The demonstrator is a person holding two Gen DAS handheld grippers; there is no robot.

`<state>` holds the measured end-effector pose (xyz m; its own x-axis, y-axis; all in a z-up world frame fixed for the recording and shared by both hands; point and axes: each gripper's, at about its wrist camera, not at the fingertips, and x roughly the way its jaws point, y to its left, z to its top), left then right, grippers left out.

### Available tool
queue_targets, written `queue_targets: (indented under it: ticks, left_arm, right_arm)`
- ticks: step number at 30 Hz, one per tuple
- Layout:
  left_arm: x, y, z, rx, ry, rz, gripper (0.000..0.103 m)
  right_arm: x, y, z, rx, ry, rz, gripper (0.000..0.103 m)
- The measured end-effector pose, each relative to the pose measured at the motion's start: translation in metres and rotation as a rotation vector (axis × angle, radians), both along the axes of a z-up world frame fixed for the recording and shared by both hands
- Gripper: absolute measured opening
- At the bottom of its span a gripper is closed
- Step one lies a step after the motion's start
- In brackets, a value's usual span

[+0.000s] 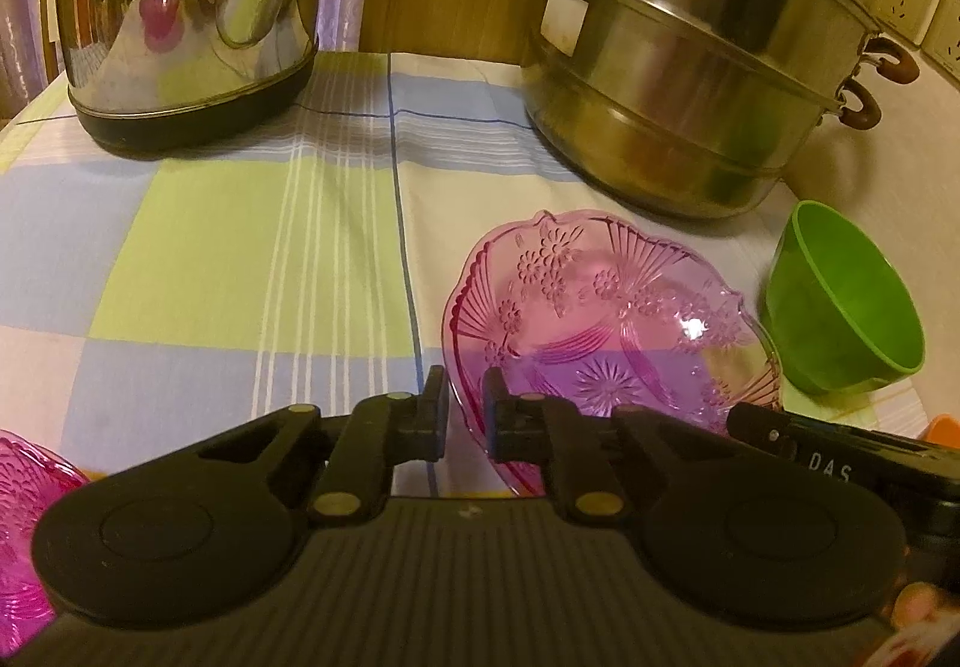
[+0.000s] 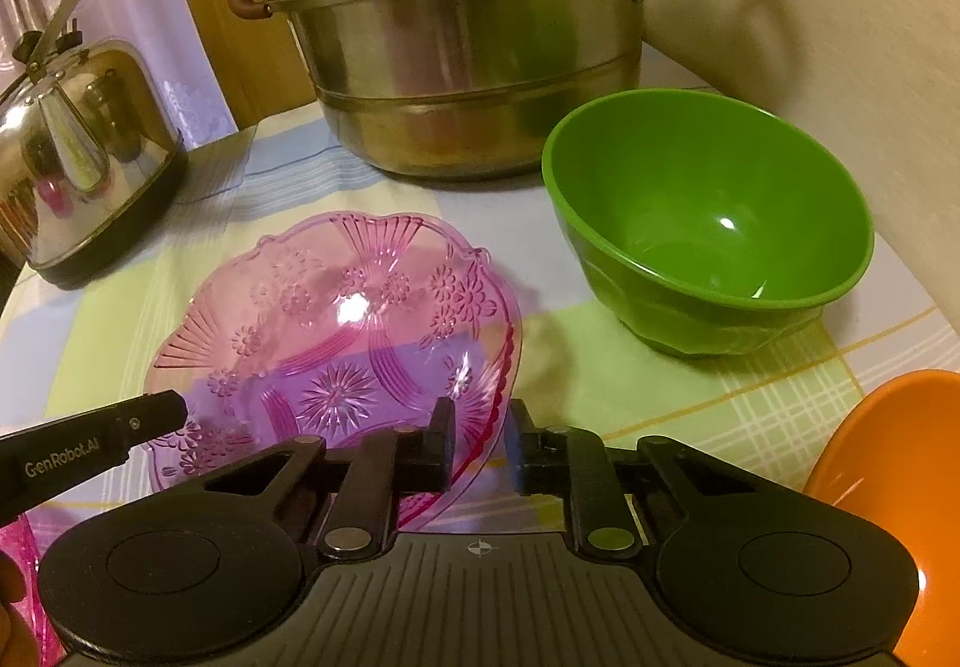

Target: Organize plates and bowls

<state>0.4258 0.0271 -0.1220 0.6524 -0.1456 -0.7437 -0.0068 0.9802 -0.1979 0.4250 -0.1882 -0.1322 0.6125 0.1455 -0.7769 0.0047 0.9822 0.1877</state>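
My left gripper [image 1: 465,409] has its jaws nipped nearly shut on the near-left rim of the pink plate [image 1: 606,319], and my right gripper [image 2: 480,442] has its jaws closed to a narrow gap astride the plate's near-right rim, so I hold it from both sides, probably because the thin scalloped edge would tip from one pinch alone. The plate sits on the checked cloth of the worktop [image 1: 240,259], just beside the green bowl [image 2: 708,223] and in front of the steamer [image 2: 468,36]. A kettle [image 1: 186,6] stands back left, an orange bowl [image 2: 888,457] at my right, another pink dish [image 1: 24,517] at my left.
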Motion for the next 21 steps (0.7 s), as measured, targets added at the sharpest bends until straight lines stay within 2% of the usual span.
queue_targets:
  ticks: [11, 21]
  left_arm:
    - [-0.011, 0.008, 0.016, 0.003, -0.029, 0.013, 0.010]
    - [-0.037, 0.020, 0.047, 0.017, -0.082, 0.019, 0.011]
  right_arm:
    - [-0.005, 0.009, 0.016, 0.004, -0.030, 0.025, 0.016]
    - [-0.020, 0.019, 0.047, 0.023, -0.084, 0.059, 0.016]
